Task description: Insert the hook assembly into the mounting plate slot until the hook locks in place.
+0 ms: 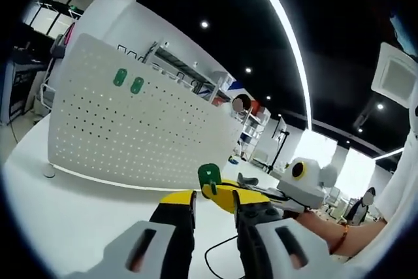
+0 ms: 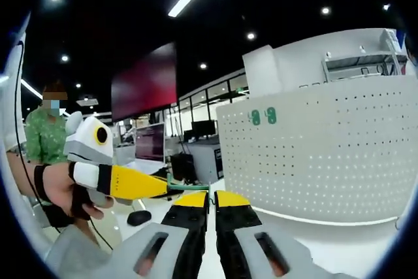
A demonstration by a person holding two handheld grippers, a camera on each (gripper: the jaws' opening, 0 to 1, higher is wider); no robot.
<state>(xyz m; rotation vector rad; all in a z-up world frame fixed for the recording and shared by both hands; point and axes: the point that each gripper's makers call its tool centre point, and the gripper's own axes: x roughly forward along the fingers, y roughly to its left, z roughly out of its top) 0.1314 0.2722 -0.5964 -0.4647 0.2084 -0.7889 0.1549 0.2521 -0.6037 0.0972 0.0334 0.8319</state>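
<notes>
Two green hooks [image 1: 128, 81] are already sitting on the pegboard [image 1: 130, 129]; we are pinching a third hook [image 1: 209, 176] between both grippers' jaws, the left gripper [image 1: 214, 204] meeting the right gripper [image 2: 211, 202], approaching next.

Each claw [image 1: 214, 210] has yellow-tipped black jaws on pale grey mounts; the left claw [image 2: 186, 191] carries a white housing; a dark wrist strap [image 2: 40, 181] is worn; an orange bracelet [image 1: 341, 238] too.
</notes>
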